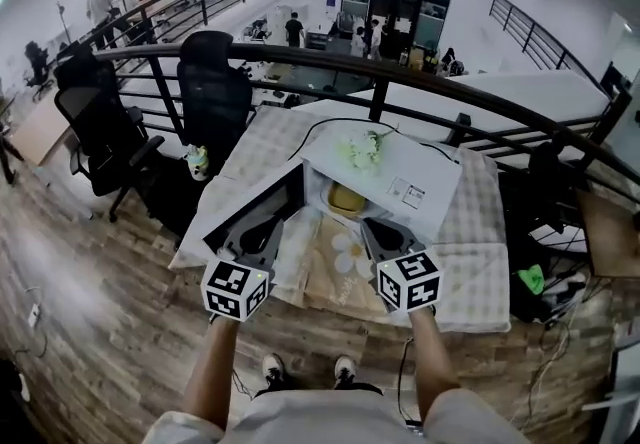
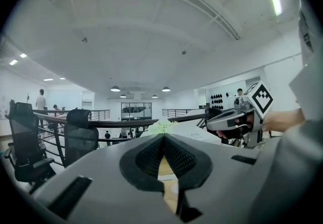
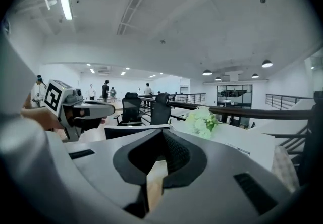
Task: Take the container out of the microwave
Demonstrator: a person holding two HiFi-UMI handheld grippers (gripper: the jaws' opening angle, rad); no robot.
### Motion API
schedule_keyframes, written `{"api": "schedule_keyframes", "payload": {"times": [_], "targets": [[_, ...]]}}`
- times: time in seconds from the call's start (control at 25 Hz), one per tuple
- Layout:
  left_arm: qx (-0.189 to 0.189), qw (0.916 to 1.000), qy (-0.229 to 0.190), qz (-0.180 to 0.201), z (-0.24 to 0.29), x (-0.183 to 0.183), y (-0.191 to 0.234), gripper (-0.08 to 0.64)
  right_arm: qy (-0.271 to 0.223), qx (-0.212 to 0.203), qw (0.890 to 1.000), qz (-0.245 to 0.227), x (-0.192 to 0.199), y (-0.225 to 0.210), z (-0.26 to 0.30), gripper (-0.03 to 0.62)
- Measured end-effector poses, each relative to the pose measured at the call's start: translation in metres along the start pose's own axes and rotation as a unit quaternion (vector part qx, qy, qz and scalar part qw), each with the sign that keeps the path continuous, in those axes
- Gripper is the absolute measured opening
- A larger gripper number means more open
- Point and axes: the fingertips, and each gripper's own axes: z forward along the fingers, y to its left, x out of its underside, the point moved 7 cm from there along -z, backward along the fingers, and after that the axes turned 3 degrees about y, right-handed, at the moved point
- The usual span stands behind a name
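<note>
Left gripper and right gripper, both pressed together and empty, face the microwave (door open); container sits inside.

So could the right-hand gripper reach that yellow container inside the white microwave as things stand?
Probably yes. The door of the white microwave stands open to the left, and nothing shows between the right gripper and the yellow container inside. Its jaws are shut, though, so they'd need to open first.

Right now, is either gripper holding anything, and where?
Nothing. Left gripper and right gripper are both shut and empty; the container sits in the microwave.
</note>
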Motion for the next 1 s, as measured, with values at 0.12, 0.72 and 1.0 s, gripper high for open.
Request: {"api": "schedule_keyframes", "payload": {"times": [0.12, 0.72, 1.0], "targets": [[0.013, 0.9995, 0.029, 0.005, 0.009, 0.014, 0.022, 0.012, 0.012, 0.041, 0.999, -0.032, 0.007, 0.008, 0.021, 0.012], [0.073, 0.989, 0.115, -0.057, 0.071, 0.098, 0.069, 0.014, 0.169, 0.035, 0.982, -0.081, 0.076, -0.015, 0.152, 0.018], [0.089, 0.9852, 0.129, -0.071, 0.098, 0.126, 0.068, 0.014, 0.214, 0.01, 0.972, -0.093, 0.111, -0.044, 0.21, 0.091]]}}
